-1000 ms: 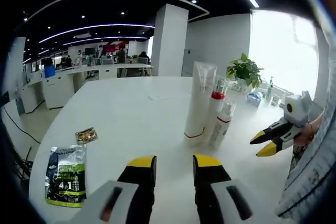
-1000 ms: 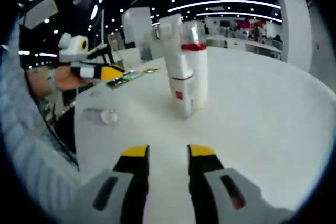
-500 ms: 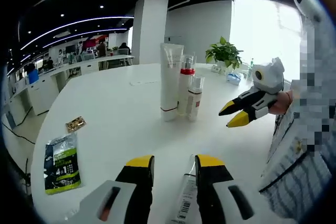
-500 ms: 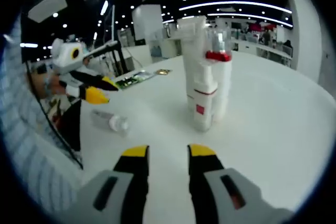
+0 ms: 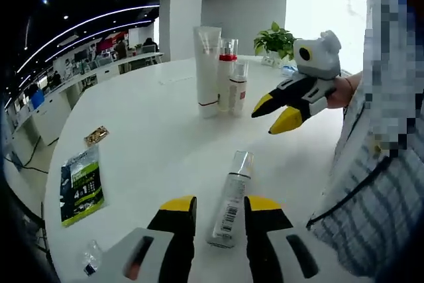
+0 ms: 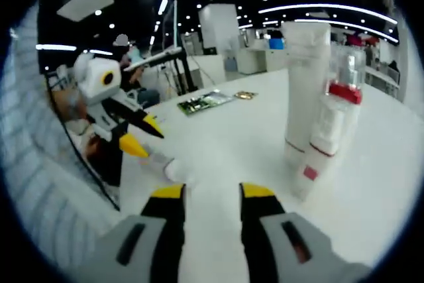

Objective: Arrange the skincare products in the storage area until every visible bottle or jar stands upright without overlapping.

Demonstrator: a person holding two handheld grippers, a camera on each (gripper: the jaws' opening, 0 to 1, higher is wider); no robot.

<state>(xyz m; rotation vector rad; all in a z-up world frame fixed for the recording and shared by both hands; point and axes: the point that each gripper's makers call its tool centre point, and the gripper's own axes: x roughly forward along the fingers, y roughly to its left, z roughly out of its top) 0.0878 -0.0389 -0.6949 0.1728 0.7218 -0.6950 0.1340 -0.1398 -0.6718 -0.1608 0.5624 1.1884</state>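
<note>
Left gripper view has pulled back since a second ago, so a clear bottle (image 5: 230, 198) lying on the white bench (image 5: 152, 137) now shows just ahead of the left tool (image 5: 213, 205), whose spread jaws grip nothing. Upright beyond stand the tall white tube (image 5: 207, 71), red-collared bottle (image 5: 226, 74) and small white bottle (image 5: 238, 87), huddled together. Right tool (image 5: 275, 113), also parted and empty, hovers beside them.

Bright window glare, ceiling strip lights, fisheye-warped edges, right gripper view blurred.
</note>
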